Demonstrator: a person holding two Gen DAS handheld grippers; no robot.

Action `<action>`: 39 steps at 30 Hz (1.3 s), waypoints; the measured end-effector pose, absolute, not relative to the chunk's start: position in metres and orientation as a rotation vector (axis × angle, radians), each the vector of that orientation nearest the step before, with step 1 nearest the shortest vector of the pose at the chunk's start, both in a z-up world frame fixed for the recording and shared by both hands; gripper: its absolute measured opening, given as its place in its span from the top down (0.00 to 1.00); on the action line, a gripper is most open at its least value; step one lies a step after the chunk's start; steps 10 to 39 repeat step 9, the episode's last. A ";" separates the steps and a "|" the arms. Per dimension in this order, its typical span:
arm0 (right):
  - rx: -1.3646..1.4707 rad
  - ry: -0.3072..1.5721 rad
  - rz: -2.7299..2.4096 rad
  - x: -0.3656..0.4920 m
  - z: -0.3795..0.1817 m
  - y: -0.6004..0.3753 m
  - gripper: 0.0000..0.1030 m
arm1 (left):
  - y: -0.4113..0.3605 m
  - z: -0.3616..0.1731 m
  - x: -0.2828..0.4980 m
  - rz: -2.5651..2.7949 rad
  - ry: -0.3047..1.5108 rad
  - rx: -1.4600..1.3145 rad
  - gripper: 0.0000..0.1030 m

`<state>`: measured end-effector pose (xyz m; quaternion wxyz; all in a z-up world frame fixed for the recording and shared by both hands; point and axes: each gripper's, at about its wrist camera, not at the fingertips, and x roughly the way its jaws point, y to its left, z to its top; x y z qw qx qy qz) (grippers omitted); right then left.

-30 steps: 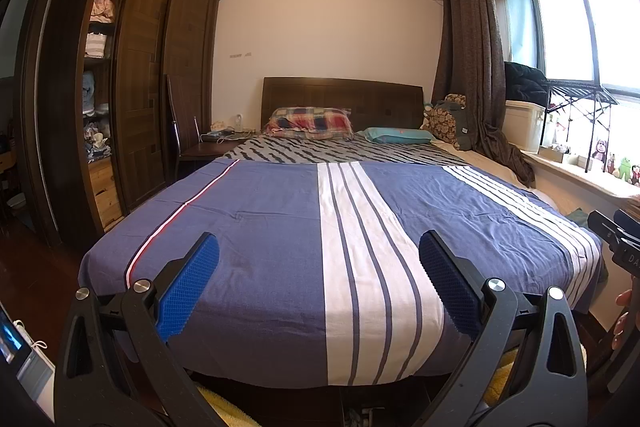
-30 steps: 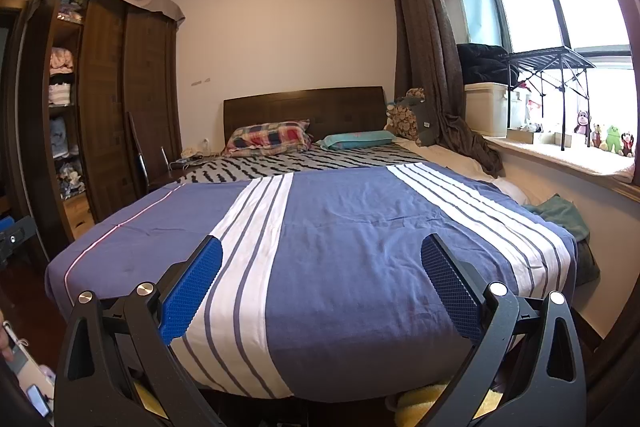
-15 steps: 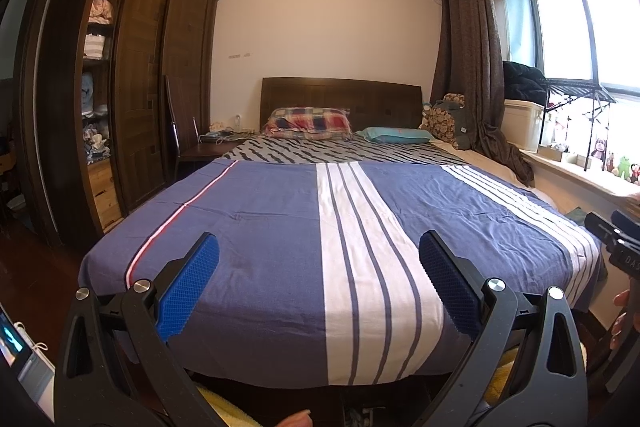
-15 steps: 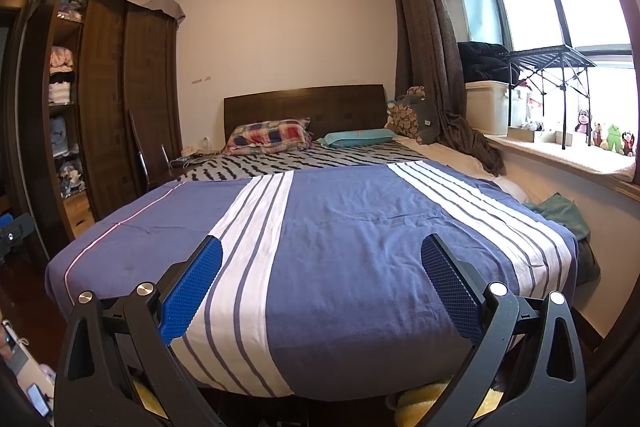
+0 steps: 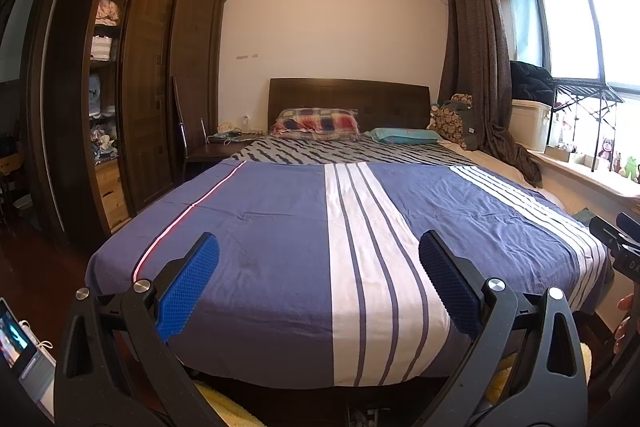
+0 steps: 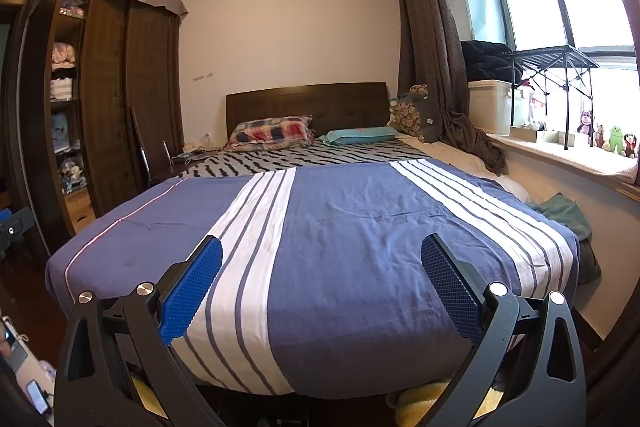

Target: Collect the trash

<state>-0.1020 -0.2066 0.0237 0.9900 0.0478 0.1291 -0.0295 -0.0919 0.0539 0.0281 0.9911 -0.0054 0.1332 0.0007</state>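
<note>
Both grippers hover at the foot of a bed covered with a blue quilt with white stripes. My left gripper stands open, blue pads wide apart, nothing between them. My right gripper is open too and holds nothing. The right gripper's black body shows at the right edge of the left wrist view, with a person's fingers below it. No trash can be made out on the quilt in either view.
A dark wardrobe with open shelves lines the left wall, with a chair and nightstand beside the headboard. A window sill with toys and a black rack runs along the right. A yellow rug lies under the bed's foot.
Both views have shifted only slightly. The grippers stay open and hold nothing.
</note>
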 end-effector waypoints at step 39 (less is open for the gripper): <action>0.096 0.263 -0.056 -0.102 0.024 -0.207 0.03 | 0.057 0.029 -0.088 -0.013 0.293 -0.032 0.08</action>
